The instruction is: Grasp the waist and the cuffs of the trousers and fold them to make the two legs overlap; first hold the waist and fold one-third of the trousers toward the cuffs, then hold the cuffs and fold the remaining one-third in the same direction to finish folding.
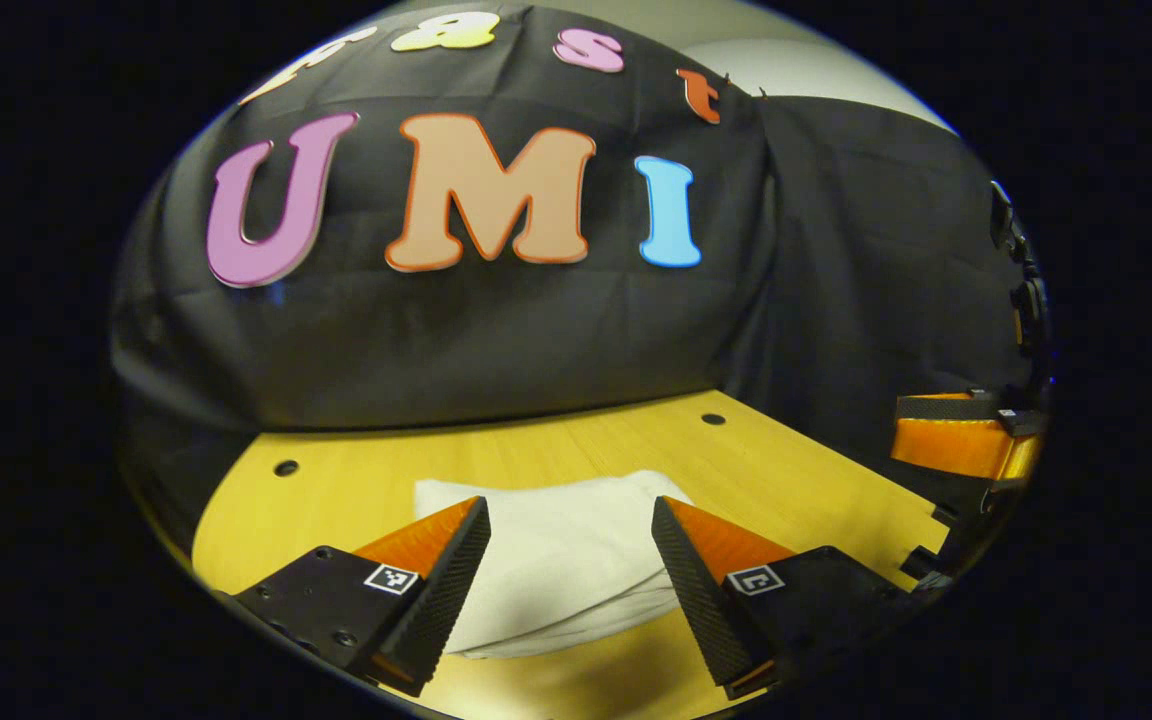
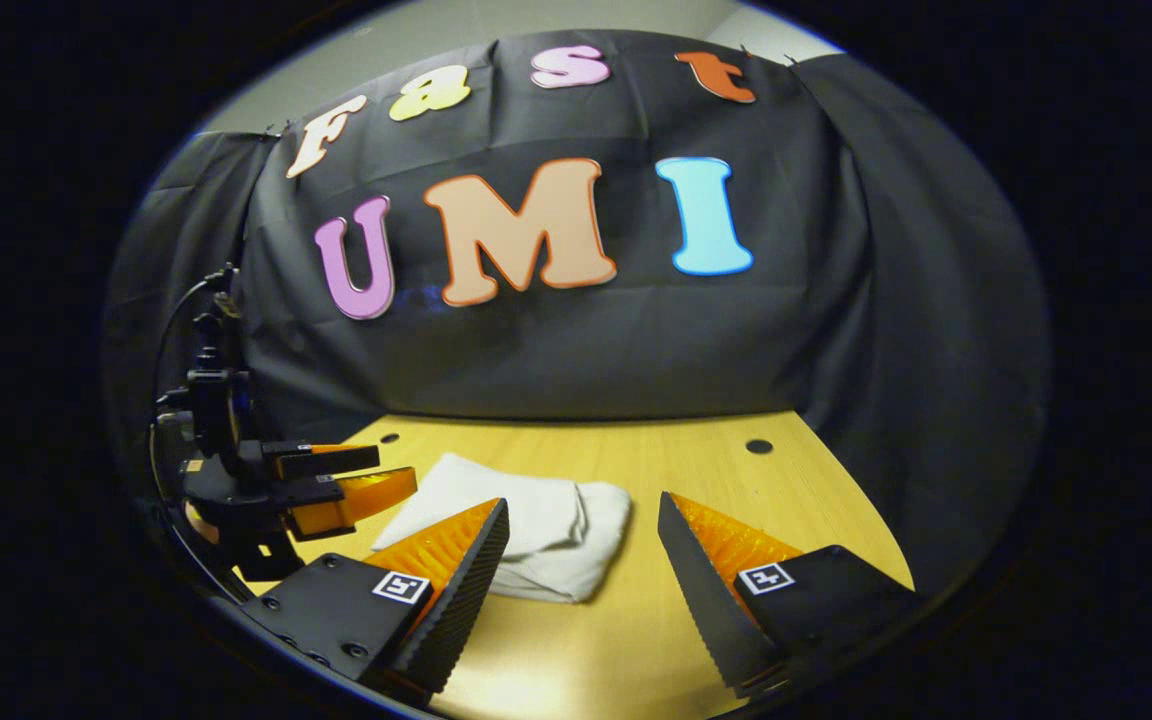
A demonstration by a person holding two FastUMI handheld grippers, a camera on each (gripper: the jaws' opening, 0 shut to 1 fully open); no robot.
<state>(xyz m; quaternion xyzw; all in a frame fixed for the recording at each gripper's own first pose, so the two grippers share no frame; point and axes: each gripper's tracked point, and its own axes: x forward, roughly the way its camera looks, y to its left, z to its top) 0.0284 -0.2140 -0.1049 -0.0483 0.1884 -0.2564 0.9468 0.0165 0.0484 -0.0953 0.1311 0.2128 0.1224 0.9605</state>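
Left gripper (image 1: 571,560) held low over the near part of the wooden table (image 1: 796,470), aimed level toward the booth wall, fingers (image 1: 441,590) spread wide with nothing between them, tips apart from the cloth below. Just beyond and between those fingers, the white trousers (image 1: 556,570), already folded into a compact, layered bundle lying flat on the table, rounded fold edge toward the camera, far edge straight across. Bare wood around the bundle on the near side, to the right of it and behind it, up to the table's far edge where the black cloth wall (image 1: 456,340) hangs down. Two small round holes in the tabletop beyond the trousers, one far left (image 1: 285,467), one far right (image 1: 713,419). At the right rim of the left gripper view, right of the trousers and well apart from them, part of the other gripper, raised above the table edge. In the right gripper view, right gripper (image 2: 584,560) likewise low and level, fingers (image 2: 451,600) wide apart and empty, pointed at open tabletop (image 2: 736,480) to the right of the trousers (image 2: 526,540). Bundle lying left of centre, just past the left finger, stacked layers visible along its near right corner. Left of the trousers, the left gripper seen from the side, hovering above the table's left edge, cables rising behind it; jaw spacing hard to judge from that angle. Broad clear wood right of the bundle up to the wall (image 2: 576,360), with one hole (image 2: 759,446) near the far right corner.
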